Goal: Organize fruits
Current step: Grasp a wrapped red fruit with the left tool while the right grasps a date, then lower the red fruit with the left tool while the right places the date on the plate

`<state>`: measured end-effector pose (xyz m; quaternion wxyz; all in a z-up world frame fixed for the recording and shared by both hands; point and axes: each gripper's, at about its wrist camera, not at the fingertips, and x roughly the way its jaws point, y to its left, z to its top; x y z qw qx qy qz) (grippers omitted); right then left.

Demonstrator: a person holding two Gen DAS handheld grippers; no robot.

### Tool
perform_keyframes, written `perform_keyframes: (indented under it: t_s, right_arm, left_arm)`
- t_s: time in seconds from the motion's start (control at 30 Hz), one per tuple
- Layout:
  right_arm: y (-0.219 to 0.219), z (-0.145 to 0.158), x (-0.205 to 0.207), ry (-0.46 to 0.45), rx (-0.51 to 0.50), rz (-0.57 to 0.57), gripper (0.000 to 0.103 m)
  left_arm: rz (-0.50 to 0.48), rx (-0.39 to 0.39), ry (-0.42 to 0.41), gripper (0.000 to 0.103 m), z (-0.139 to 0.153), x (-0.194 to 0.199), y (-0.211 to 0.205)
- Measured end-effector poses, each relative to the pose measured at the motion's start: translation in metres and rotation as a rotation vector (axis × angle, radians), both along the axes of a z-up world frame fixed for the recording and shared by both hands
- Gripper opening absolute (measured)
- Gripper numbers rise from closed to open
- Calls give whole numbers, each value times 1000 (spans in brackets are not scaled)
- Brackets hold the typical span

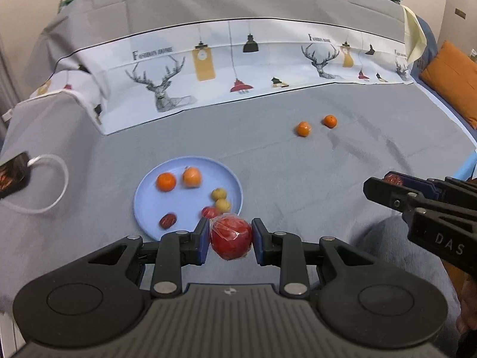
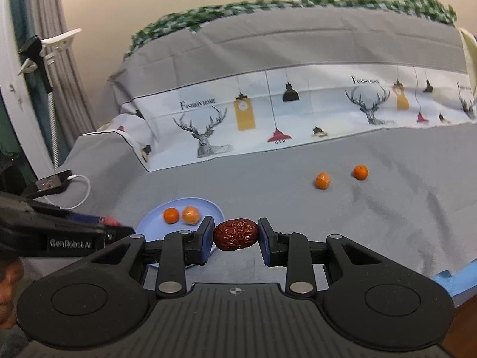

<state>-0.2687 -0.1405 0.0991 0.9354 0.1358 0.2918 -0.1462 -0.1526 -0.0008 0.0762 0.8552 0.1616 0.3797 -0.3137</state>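
Observation:
My left gripper (image 1: 230,237) is shut on a red fruit wrapped in clear plastic (image 1: 231,240), held just above the near edge of a blue plate (image 1: 146,200). The plate holds two oranges (image 1: 166,181), two small yellow-green fruits (image 1: 222,205) and red dates (image 1: 167,221). My right gripper (image 2: 236,232) is shut on a wrinkled red date (image 2: 235,234), held to the right of the plate (image 2: 152,223). Two loose oranges (image 2: 323,180) (image 2: 360,172) lie on the grey sheet farther right; they also show in the left wrist view (image 1: 303,128).
A phone (image 1: 12,173) with a white cable (image 1: 56,185) lies at the left. A folded deer-print cloth (image 1: 238,68) runs across the back of the bed. An orange cushion (image 1: 450,80) sits at the far right.

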Motion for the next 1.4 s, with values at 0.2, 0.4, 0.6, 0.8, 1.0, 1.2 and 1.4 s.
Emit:
perform_keyframes:
  t_s: [0.2,0.4,0.6,0.8,1.0,1.2,1.4]
  right_arm:
    - [24,5,-3,-3,-21,54,33]
    - [41,14,-5,-23,-50,96,33]
    - [49,16,-5,-22,-59,104,33]
    - [56,14,0,-11,-62,122,33]
    - [64,9,13,10,-75,149,33]
    - [65,2,25,50,-79,162,33]
    - [64,-5,41,68,-69,180,33]
  left_arm:
    - [49,-30,-29,33,13,-9,27]
    - [91,-56,-37,33,21,-12,46]
    - [106,-69,-59,33,24,-18,56]
    - [105,-87,-36,33,24,-17,63]
    - [149,-96,-35,33,22,0,74]
    - [233,-119,-7,33,18,24,88]
    - [287,-100,-10,33,17,49,94]
